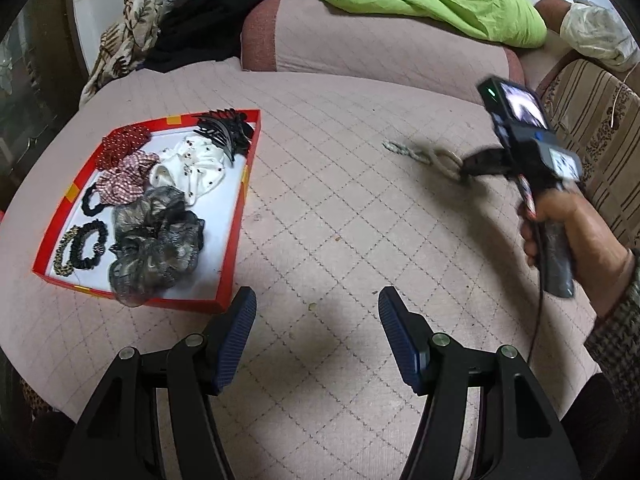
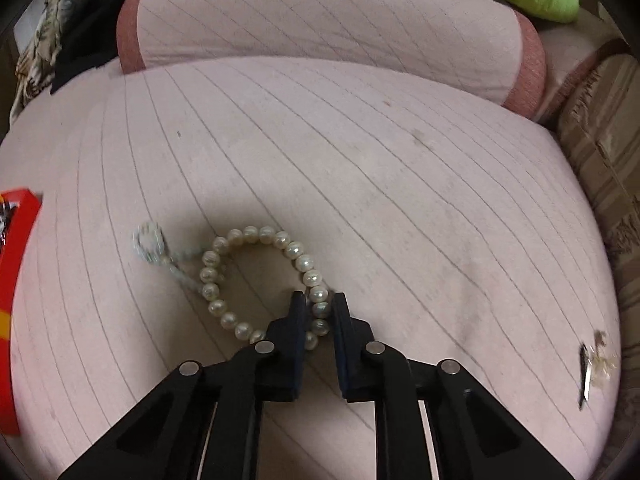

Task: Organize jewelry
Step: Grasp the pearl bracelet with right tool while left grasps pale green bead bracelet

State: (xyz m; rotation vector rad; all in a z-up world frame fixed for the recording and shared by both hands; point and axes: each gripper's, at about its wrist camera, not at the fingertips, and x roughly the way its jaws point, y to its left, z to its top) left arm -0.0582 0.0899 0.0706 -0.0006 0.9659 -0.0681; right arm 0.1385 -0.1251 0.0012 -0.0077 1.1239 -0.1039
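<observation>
A pearl bracelet lies in a loop on the pink quilted bed cover. My right gripper is shut on its right side, with pearls pinched between the pads. A pale beaded strand with a round charm lies crossed under the bracelet's left side. The left wrist view shows the same bracelet at the tips of the right gripper. My left gripper hovers open over bare cover, right of the red tray. The tray holds several scrunchies.
Black hair combs sit in the tray's far corner. A long pink bolster and green cloth lie behind. A small clip with a pale trinket rests at the bed's right edge. The tray's red corner shows left.
</observation>
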